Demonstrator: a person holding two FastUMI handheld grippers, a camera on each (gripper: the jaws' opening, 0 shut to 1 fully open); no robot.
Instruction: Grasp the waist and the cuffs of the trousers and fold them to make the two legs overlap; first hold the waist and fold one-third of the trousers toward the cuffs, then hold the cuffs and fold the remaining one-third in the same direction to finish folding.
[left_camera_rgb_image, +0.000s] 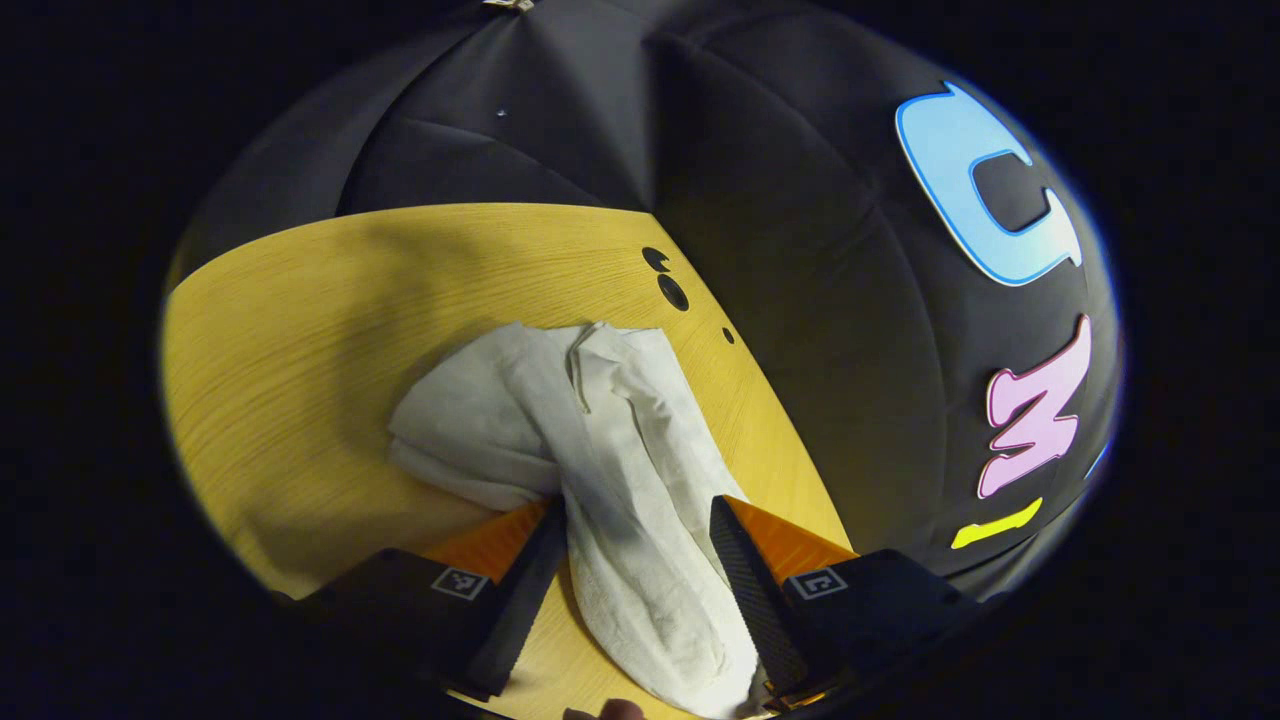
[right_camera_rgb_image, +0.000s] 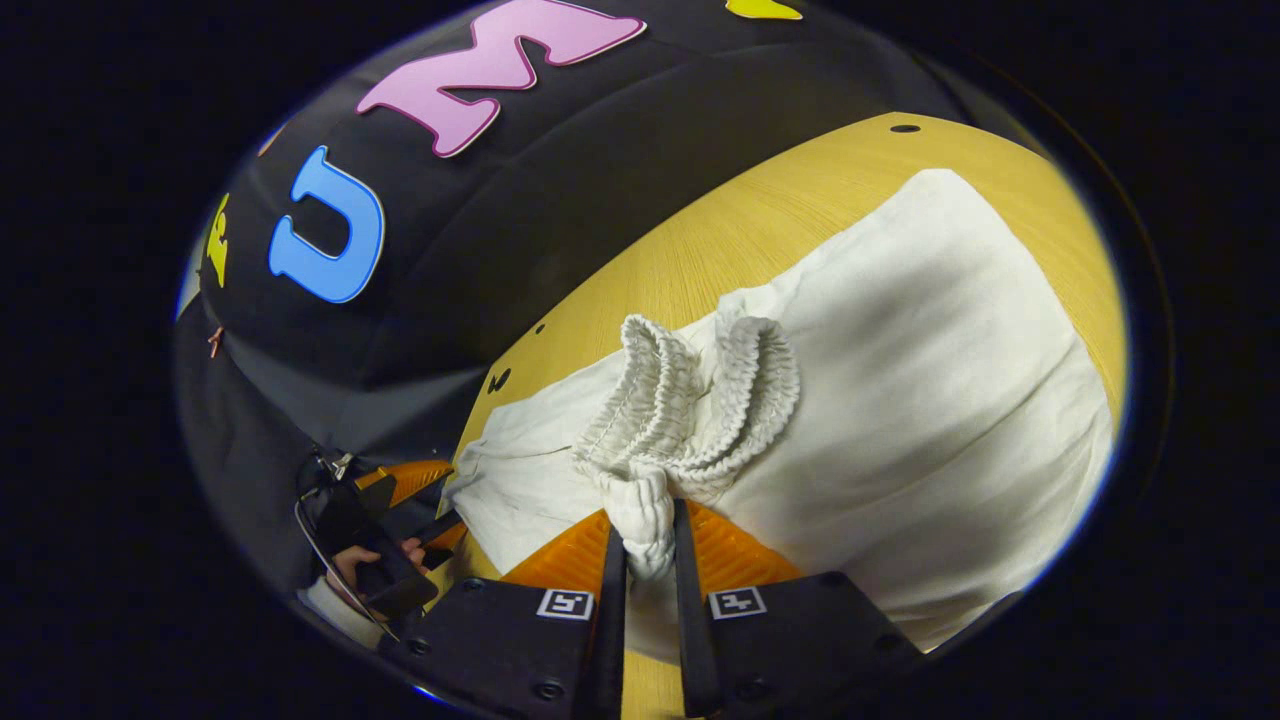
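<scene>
- In the left gripper view, I am holding my left gripper (left_camera_rgb_image: 640, 560) over a yellow wooden table (left_camera_rgb_image: 300, 330), my two fingers standing well apart.
- A leg of the white trousers (left_camera_rgb_image: 640, 450) is running up between those fingers, from the near edge of the view toward the far side of the table.
- The cloth is lying close against my right-hand finger (left_camera_rgb_image: 750, 580); the other finger is sitting just beside the cloth, and I cannot tell whether it is touching.
- Beyond my fingertips the leg is ending in a rumpled cuff, with more cloth bunching to the left of it.
- In the right gripper view, I am pinching the gathered elastic waist (right_camera_rgb_image: 690, 400) with my right gripper (right_camera_rgb_image: 645, 545), both fingers pressing together on a thick fold of it.
- The ribbed waistband is standing up in two loops just past my fingertips.
- The trousers are spreading flat on the table to the right of and beyond my fingers.
- Far off to the left, a hand (right_camera_rgb_image: 350, 570) is holding the other gripper at the table's edge.
</scene>
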